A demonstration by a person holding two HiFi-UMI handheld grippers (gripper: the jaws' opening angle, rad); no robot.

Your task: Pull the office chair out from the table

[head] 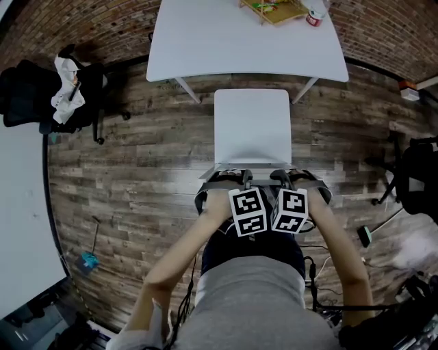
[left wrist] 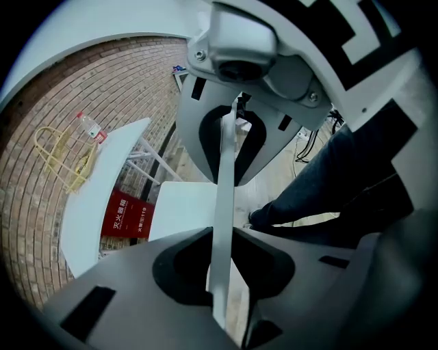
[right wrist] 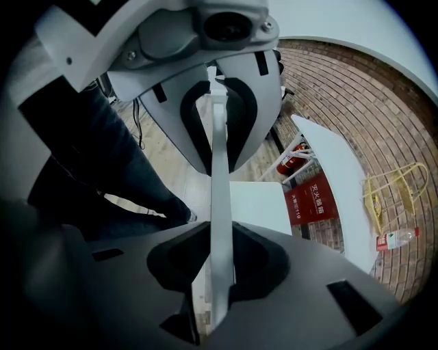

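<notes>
The white chair (head: 250, 126) stands on the wood floor just in front of the white table (head: 226, 41), with a narrow gap between its seat and the table edge. Both grippers point down onto the top edge of its backrest, side by side. My left gripper (head: 230, 179) is shut on the backrest, which shows as a thin white strip (left wrist: 222, 198) pinched between its jaws. My right gripper (head: 286, 178) is shut on the same backrest edge (right wrist: 218, 191). The seat (left wrist: 183, 208) (right wrist: 259, 202) shows below the jaws.
A black office chair (head: 37, 92) draped with white cloth stands at left, beside another white table (head: 20, 219). Dark equipment (head: 419, 174) and cables sit at right. A wooden tray (head: 274, 10) and a bottle (right wrist: 397, 239) are on the table. The person's legs stand right behind the chair.
</notes>
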